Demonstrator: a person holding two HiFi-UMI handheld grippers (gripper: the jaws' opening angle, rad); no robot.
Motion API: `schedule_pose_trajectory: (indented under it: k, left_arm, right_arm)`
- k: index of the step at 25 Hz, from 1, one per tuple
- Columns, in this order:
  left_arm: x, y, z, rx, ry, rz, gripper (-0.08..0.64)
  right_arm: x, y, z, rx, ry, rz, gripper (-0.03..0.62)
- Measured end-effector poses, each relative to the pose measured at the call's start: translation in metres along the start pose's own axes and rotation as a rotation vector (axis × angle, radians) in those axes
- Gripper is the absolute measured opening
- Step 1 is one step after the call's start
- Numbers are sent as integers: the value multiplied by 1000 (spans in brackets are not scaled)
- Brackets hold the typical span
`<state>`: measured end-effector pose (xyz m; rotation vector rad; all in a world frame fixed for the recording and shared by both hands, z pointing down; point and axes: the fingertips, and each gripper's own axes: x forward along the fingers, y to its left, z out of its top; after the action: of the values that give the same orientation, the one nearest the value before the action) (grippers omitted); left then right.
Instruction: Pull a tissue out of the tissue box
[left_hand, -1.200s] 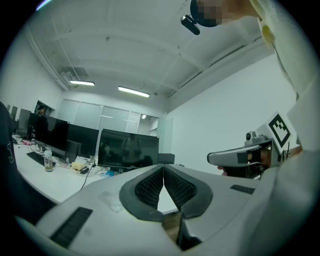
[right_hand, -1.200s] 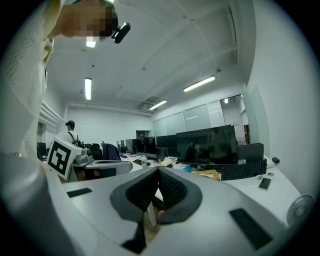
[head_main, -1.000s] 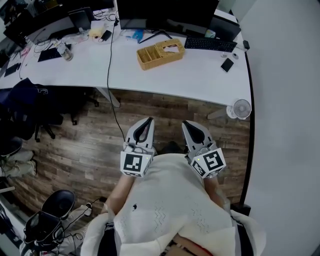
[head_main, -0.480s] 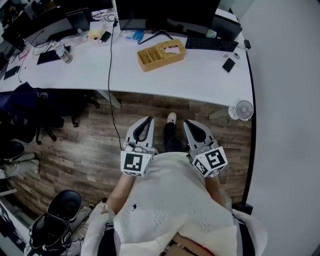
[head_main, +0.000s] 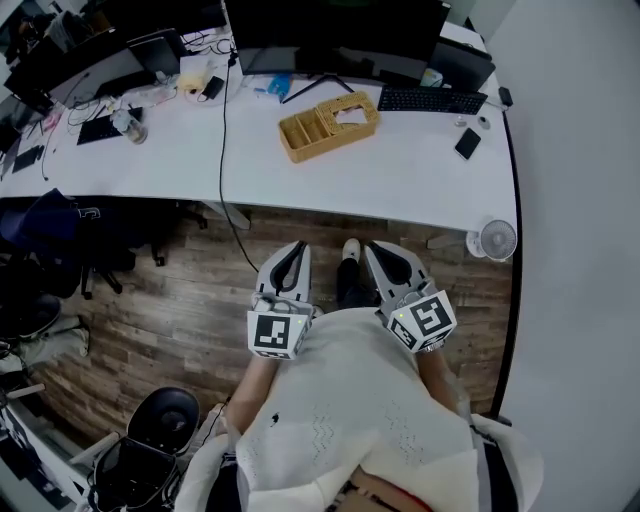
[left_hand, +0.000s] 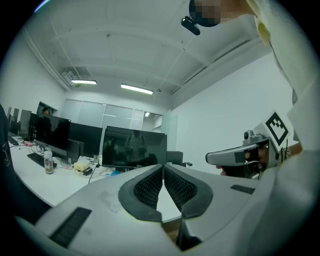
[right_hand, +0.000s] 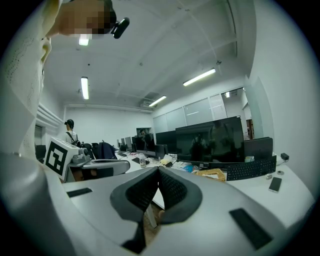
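The tissue box (head_main: 329, 126) is a tan wooden organiser on the white desk (head_main: 400, 175), with a white tissue (head_main: 350, 114) showing in its right end. It also appears far off in the right gripper view, as the wooden box (right_hand: 212, 174). My left gripper (head_main: 297, 247) and right gripper (head_main: 372, 250) are held close to the person's body over the wood floor, well short of the desk. Both point at the desk, shut and empty. In the left gripper view the pads (left_hand: 150, 187) meet at the tip; the right gripper's pads (right_hand: 172, 190) meet too.
On the desk are a dark monitor (head_main: 335, 35), a keyboard (head_main: 430, 100), a phone (head_main: 467, 143) and a bottle (head_main: 127, 125). A cable (head_main: 224, 190) hangs off the desk's front edge. A small fan (head_main: 497, 240) stands on the floor at right, office chairs (head_main: 40, 250) at left.
The person has stepped toward the desk, which now sits lower and nearer in the head view. A foot shows between the grippers. Both grippers stayed shut and moved forward together.
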<state>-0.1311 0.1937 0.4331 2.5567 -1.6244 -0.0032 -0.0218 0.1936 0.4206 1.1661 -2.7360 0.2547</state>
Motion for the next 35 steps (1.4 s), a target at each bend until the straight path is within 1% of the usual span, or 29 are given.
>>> schedule_pose_trajectory:
  k: [6,10,14,21,30,32,35]
  left_arm:
    - [38,16,6,-24,-5,24,15]
    - [65,26,2,-3,18,21,15]
    - [93,31,8,9,22,22,15]
    - [137,35,13,10,34,49,15]
    - [195,34,25,6,25,97,15]
    - [206,32,26,17,27,101,15]
    - [224,30,26,11,31,115,15]
  right_arm:
    - [33,-30,8,-3,15,28,2]
    - [56,-49,14,-10,17,45,2]
    - [74,-71,19,-13,32,59,2]
    - [94,-115,28,1,42,75,2]
    - [119,-168,43,-20,45,136,2]
    - [123,-180,46,-19,41,149,2]
    - [128,-197,44,-17,41,167,2]
